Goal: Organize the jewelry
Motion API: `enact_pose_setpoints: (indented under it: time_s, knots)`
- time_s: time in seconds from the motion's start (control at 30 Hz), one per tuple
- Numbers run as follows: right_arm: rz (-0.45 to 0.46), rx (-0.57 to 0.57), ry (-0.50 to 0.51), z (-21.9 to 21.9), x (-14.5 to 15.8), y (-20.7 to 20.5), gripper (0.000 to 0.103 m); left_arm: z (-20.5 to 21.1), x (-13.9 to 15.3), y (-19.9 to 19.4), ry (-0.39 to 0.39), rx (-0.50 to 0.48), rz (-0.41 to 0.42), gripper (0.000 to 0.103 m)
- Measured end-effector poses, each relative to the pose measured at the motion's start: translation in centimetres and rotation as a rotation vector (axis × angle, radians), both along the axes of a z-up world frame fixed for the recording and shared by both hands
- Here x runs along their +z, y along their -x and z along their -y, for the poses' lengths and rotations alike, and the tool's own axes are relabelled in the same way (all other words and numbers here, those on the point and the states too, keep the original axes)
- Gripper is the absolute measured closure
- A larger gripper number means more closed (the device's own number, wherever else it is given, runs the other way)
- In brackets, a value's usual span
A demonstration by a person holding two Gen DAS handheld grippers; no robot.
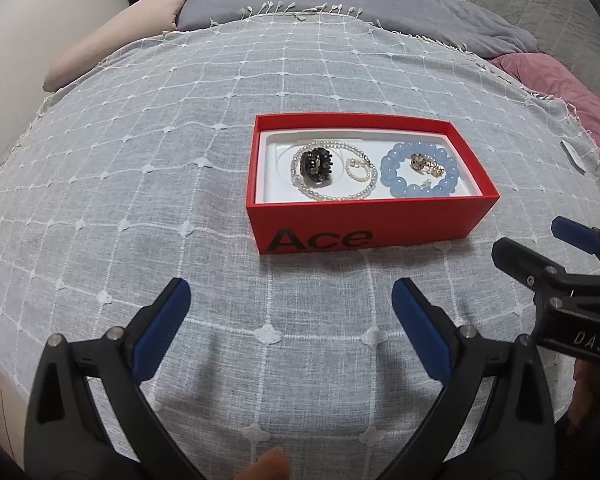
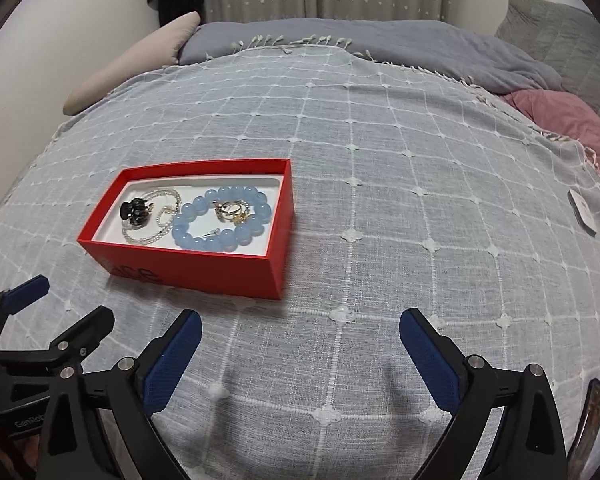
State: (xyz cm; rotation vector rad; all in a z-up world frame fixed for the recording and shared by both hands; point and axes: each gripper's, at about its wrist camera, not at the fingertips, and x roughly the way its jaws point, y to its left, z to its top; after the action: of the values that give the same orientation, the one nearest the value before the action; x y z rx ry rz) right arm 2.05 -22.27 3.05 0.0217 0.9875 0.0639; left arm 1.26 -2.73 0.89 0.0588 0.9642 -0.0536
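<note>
While both tools gape empty, red box (image 1: pixel 364 222) lies ahead.

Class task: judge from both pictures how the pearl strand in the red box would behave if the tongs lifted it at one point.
The pearl strand would probably go limp and dangle: it lies in loose curves. It likely snags the black clip resting inside its loop. Its small round beads look smooth, so they may slip between flat pads.
</note>
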Motion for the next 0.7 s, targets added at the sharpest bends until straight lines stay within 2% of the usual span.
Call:
enact_pose_setpoints:
  time_s: [0.7]
  knots:
    - [-0.014,0.005,-0.016,0.01,-0.66,-0.25,0.003,0.26,-0.51,-0.03,-0.019,-0.007,-0.009,0.003]
